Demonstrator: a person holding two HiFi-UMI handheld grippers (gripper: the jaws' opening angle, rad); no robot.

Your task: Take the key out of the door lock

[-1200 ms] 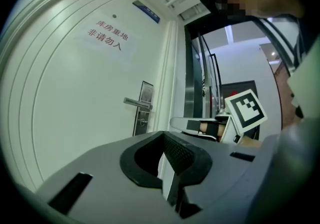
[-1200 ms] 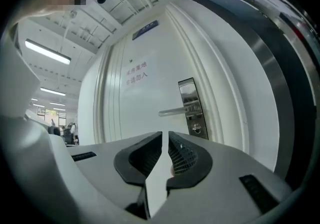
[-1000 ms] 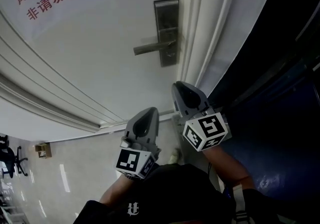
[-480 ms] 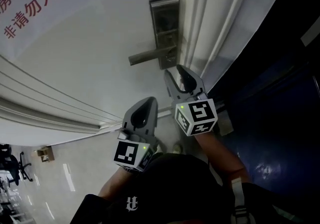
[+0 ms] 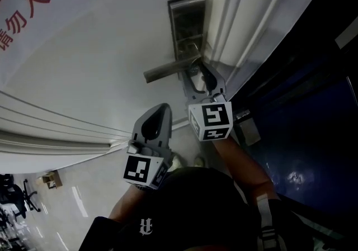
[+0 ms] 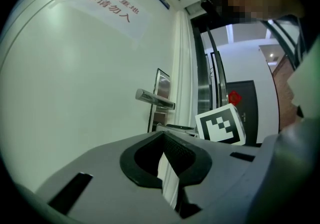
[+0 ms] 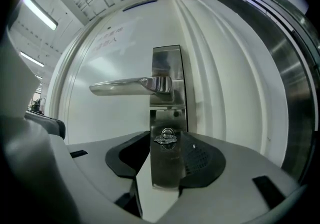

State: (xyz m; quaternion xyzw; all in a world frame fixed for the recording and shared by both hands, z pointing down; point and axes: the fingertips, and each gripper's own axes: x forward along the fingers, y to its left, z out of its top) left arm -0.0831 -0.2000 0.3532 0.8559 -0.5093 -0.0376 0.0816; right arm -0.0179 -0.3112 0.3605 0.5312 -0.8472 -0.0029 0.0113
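Two grippers were out in front of me, and only one had moved since a second earlier. Nearest to me, my left gripper [image 5: 159,113] hung low and back from the door [image 5: 112,48], much where it had been. Its jaws were drawn close, with only a thin slit between them and nothing in it.

My right gripper [image 5: 200,76] had been shut and well below the lock a second before. Half a second before, its tips had reached the bottom edge of the lock plate [image 7: 167,63]. Now it was up against the lower part of the plate, just under the handle [image 7: 125,87]. Its jaws were opening and stood wide, one on each side of the plate's lower end.

Between them was the key [image 7: 165,137], still in its lock in the lower half of the plate, its head pointing out toward me. Neither pad pressed on it.

Beyond that, the handle stuck out level toward the door's left side. The red-lettered sign [image 5: 22,15] on the door had slid further toward the left edge of my head view.
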